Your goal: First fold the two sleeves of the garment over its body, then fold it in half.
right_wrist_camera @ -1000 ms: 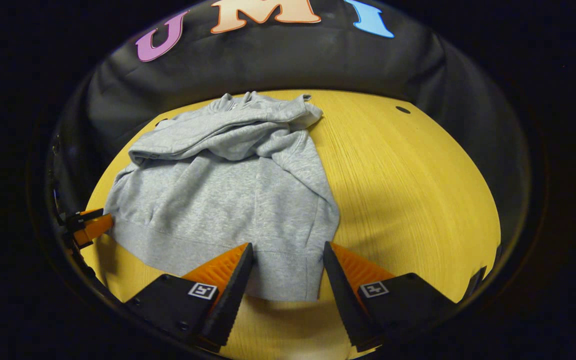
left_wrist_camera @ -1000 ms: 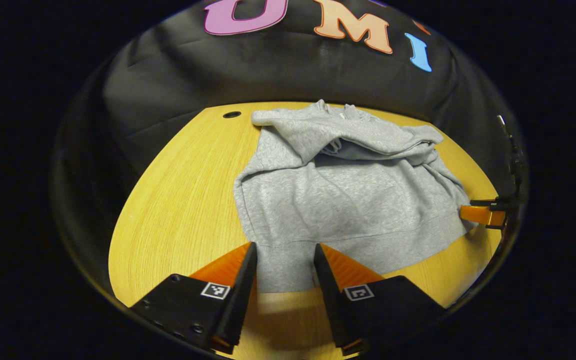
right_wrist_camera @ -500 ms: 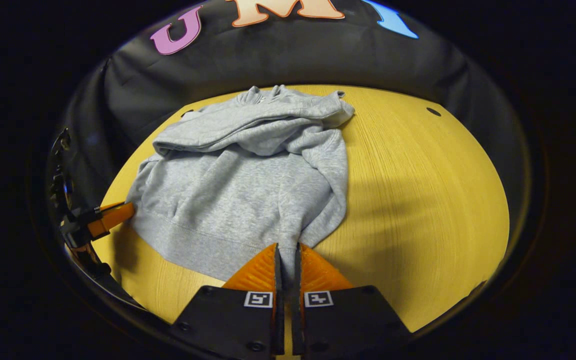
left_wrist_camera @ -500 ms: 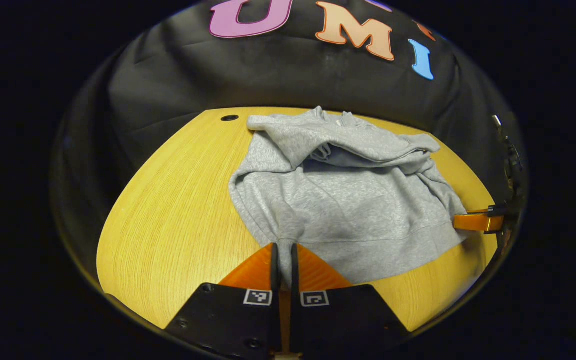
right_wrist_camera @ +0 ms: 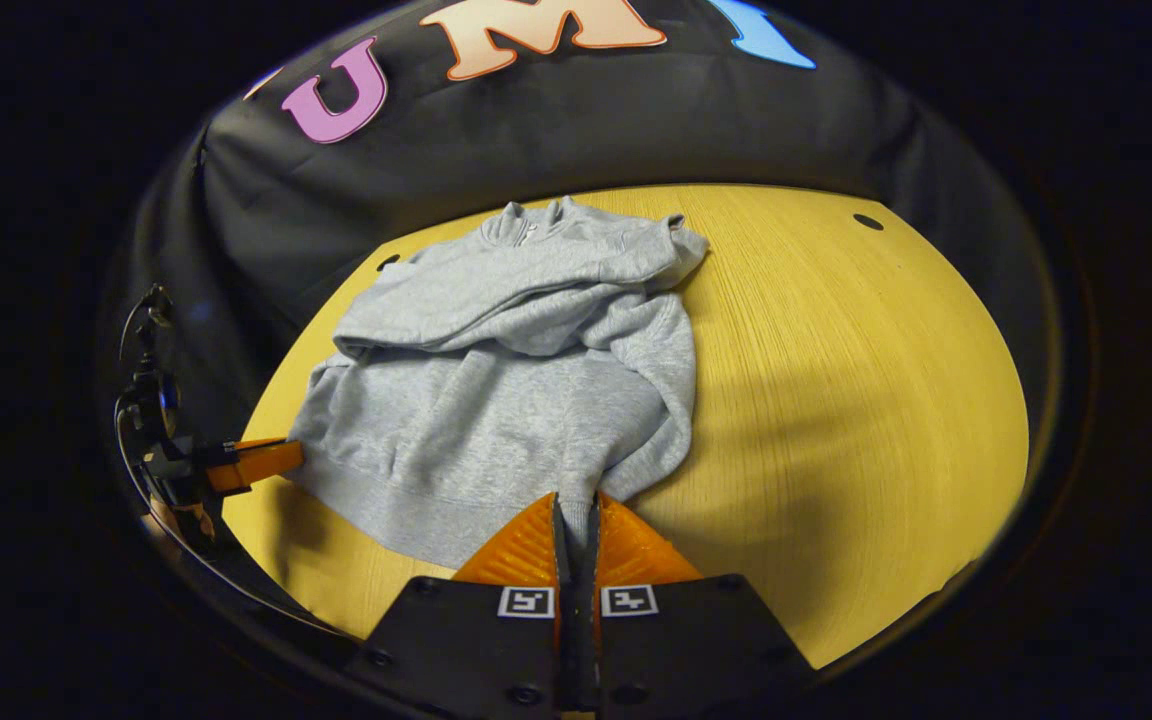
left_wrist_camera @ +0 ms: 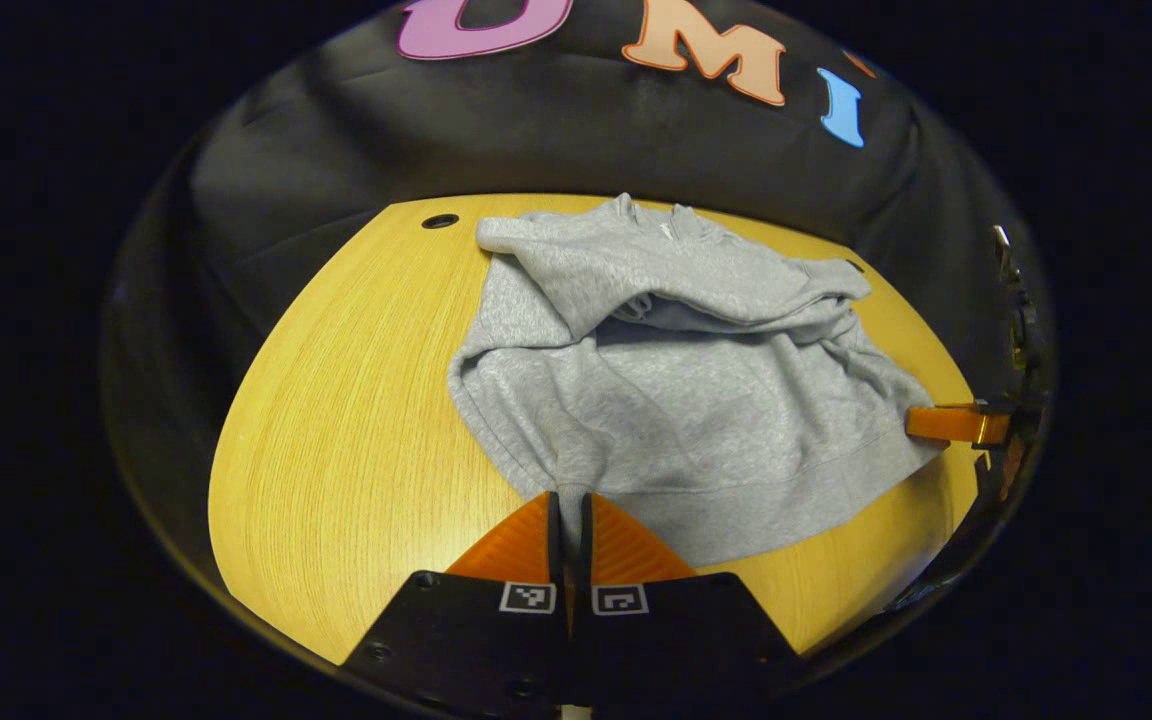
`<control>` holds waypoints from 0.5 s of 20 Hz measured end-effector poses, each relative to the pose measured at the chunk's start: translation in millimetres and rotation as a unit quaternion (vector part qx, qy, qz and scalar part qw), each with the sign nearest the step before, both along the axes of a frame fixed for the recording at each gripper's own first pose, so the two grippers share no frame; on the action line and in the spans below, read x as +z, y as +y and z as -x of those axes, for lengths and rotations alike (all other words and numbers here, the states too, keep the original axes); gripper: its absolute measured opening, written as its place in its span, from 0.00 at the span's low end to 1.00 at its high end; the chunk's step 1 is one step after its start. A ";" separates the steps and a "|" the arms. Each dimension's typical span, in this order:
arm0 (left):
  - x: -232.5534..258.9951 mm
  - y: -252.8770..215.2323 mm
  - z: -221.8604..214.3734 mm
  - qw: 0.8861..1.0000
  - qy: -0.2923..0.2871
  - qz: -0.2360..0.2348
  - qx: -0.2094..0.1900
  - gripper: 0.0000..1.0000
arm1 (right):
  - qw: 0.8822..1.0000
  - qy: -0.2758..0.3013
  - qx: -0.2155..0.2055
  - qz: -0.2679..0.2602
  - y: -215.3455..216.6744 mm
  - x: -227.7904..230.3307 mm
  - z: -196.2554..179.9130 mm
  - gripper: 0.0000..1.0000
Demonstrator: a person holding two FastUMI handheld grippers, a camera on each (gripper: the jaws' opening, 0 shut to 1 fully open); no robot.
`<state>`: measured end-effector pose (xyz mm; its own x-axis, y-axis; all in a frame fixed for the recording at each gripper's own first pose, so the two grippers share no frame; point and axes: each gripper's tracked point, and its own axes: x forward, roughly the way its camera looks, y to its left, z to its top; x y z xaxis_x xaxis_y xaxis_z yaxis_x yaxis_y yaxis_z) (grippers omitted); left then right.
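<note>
Both grippers clamping the hem corners, half-fold beginning

The left gripper (left_wrist_camera: 568, 505) and the right gripper (right_wrist_camera: 576, 507) are each pinching a near corner of the grey sweatshirt (left_wrist_camera: 676, 400), where a second ago their fingers were standing apart over the hem; both pairs are now clenched on the cloth, and in the right gripper view the held corner is bunching upward a little more than half a second ago. The sweatshirt is lying on the bench (left_wrist_camera: 356, 420), its sleeves (left_wrist_camera: 636, 270) already folded across the chest near the collar, so the sleeve stage looks done. With both lower corners gripped, I judge the hands are starting to lift the hem toward the collar, and the corners need to be travelling evenly so the sleeves are not dragged loose
</note>
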<state>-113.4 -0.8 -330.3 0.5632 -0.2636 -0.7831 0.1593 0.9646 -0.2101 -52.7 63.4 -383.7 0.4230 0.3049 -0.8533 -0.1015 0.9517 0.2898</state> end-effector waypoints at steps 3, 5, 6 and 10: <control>16.3 -2.3 -8.5 0.999 -0.001 0.028 0.014 0.00 | 1.000 -0.009 0.000 -0.012 4.3 15.7 -10.3 0.03; 29.7 -0.9 -18.0 0.999 -0.010 0.037 0.018 0.00 | 0.999 -0.015 -0.007 -0.027 9.3 27.0 -22.1 0.03; 36.1 -1.0 -26.7 0.999 -0.019 0.040 0.021 0.00 | 0.999 -0.020 -0.015 -0.033 9.4 33.2 -30.2 0.03; 55.9 -2.2 -48.2 0.998 -0.036 0.049 0.021 0.00 | 0.997 -0.032 -0.050 -0.055 10.0 53.0 -53.6 0.03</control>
